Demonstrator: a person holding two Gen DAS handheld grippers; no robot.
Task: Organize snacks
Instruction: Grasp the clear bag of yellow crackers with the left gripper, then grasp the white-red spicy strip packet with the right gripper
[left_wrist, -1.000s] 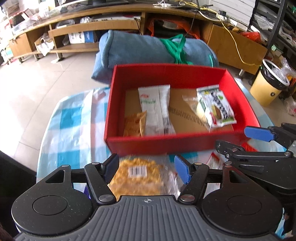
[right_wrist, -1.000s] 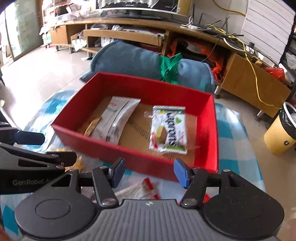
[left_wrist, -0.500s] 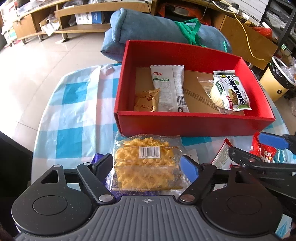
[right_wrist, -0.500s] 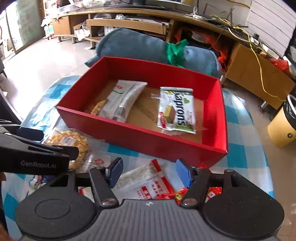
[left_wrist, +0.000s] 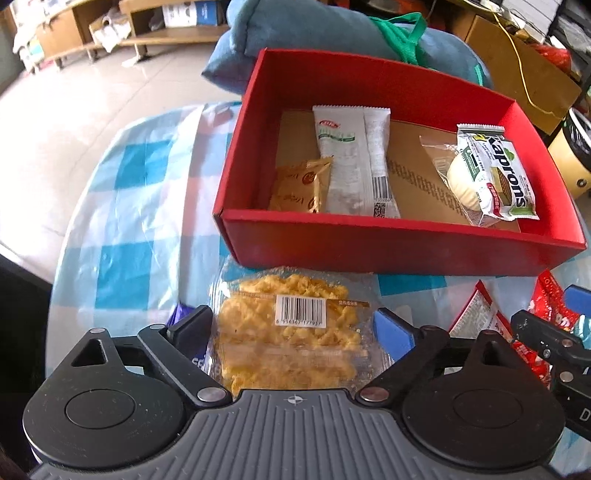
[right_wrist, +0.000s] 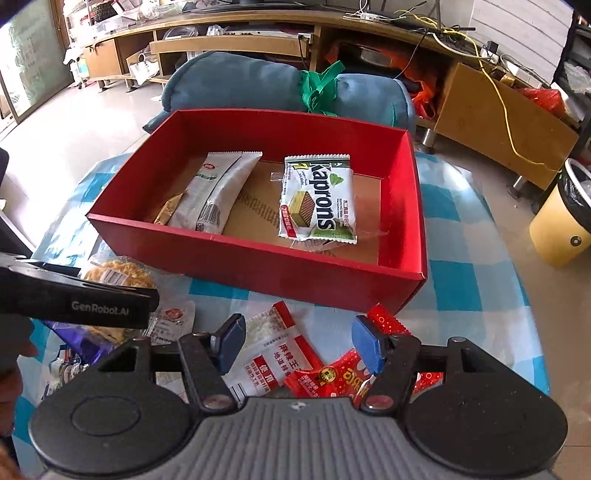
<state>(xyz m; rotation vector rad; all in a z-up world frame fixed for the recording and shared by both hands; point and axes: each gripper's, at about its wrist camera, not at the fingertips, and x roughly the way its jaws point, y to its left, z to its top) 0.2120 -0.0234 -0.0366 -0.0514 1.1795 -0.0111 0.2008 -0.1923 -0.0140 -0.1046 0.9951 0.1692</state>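
Observation:
A red box (left_wrist: 388, 247) (right_wrist: 295, 269) on the checked tablecloth holds a white packet (left_wrist: 351, 158), a small orange packet (left_wrist: 299, 188), a Kaprons wafer pack (left_wrist: 495, 173) (right_wrist: 317, 199) and a round cake in clear wrap (left_wrist: 458, 177). My left gripper (left_wrist: 291, 328) is open, its fingers either side of a clear bag of yellow snack (left_wrist: 291, 332) (right_wrist: 114, 273) in front of the box. My right gripper (right_wrist: 295, 343) is open above a white-and-red packet (right_wrist: 277, 350) and a red packet (right_wrist: 336, 376).
A purple wrapper (left_wrist: 181, 314) lies under the yellow bag. A rolled blue bundle (right_wrist: 258, 85) lies behind the box. A yellow bin (right_wrist: 561, 221) stands on the floor at the right. Wooden shelving (right_wrist: 221, 40) runs along the back.
Both grippers have pulled back from the box and lowered toward the loose snacks in front of it. The left fingers now flank the yellow snack bag.

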